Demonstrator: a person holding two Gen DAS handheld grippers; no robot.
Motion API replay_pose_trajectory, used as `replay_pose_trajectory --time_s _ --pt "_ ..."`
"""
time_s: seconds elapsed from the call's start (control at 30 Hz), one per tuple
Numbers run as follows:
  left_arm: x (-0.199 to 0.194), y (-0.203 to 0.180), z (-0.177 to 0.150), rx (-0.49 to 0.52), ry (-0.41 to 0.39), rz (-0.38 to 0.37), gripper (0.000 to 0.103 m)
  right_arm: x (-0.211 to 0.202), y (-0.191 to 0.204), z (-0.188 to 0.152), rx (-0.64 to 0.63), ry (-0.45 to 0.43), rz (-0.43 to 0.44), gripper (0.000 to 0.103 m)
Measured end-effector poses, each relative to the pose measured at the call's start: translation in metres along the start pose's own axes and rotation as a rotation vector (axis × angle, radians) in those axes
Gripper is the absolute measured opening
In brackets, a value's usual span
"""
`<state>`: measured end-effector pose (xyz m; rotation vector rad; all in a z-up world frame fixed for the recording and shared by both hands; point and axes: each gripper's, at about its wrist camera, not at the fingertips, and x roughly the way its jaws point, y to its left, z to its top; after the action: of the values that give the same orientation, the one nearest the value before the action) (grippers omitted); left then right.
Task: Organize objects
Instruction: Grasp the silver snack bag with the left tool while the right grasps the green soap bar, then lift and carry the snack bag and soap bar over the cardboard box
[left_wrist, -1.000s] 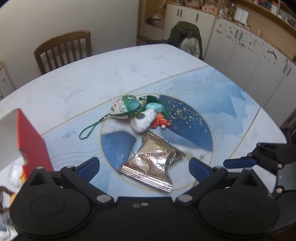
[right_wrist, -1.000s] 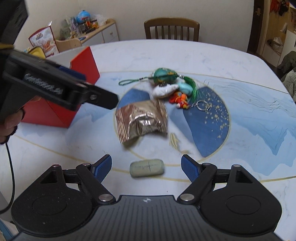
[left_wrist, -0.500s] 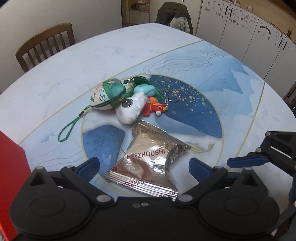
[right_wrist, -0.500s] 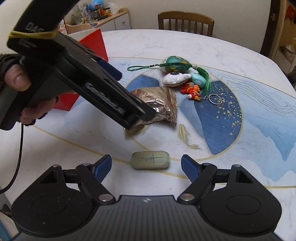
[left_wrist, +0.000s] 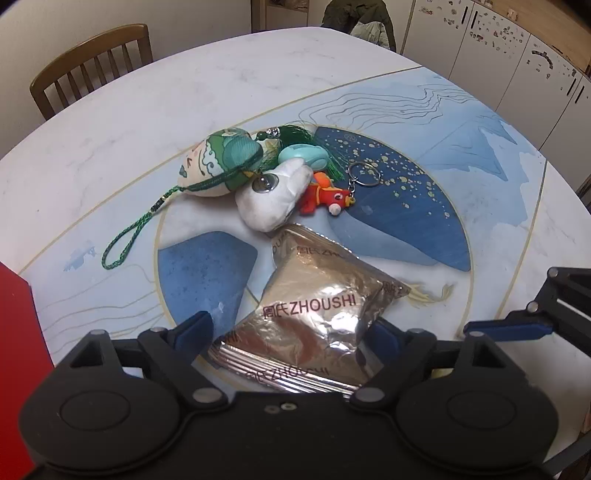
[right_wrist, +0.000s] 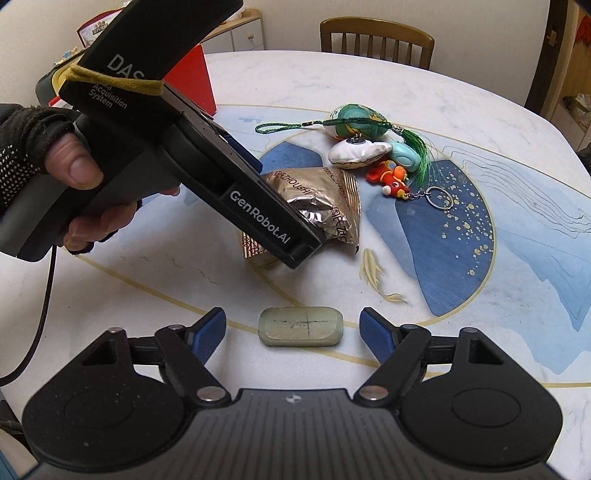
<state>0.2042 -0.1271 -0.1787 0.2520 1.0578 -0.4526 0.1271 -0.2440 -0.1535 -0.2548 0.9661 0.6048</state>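
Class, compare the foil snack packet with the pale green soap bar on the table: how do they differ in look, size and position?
1. The snack packet is shiny, crinkled bronze foil with printed lettering; the soap bar is matt pale green, scratched with a cross.
2. The packet is clearly larger and puffy; the bar is small, rounded and solid-looking.
3. The packet sits between the left hand-held gripper fingers; the bar lies between the right hand-held gripper fingers.

Both rest on the table.
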Motion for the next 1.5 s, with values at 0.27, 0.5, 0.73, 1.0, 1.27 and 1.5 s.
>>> replay_pose_trajectory --time_s 0.27,0.5,0.73,1.0,1.27,1.5 --pt "-0.002 -0.004 0.002 -0.005 -0.015 -0.017 0.071 0.005 -0.004 -0.001 0.012 0.024 0.003 0.064" --pt "-0.011 -0.003 -0.002 -0.025 -0.032 -0.017 0.058 0.005 -0.005 -0.002 0.014 0.025 -0.006 0.051" --pt "-0.031 0.003 -0.006 -0.075 -0.055 -0.022 0.055 0.001 -0.006 -0.003 0.015 0.025 -0.011 0.050" --pt "-0.067 0.009 -0.009 -0.123 -0.105 -0.021 0.055 -0.011 -0.008 0.001 0.052 -0.008 -0.008 0.050" --pt "-0.107 0.020 -0.018 -0.178 -0.143 0.000 0.055 -0.039 -0.002 0.019 0.082 -0.089 0.013 0.050" --pt "-0.143 0.039 -0.029 -0.240 -0.175 0.057 0.055 -0.061 0.010 0.043 0.082 -0.152 0.032 0.050"
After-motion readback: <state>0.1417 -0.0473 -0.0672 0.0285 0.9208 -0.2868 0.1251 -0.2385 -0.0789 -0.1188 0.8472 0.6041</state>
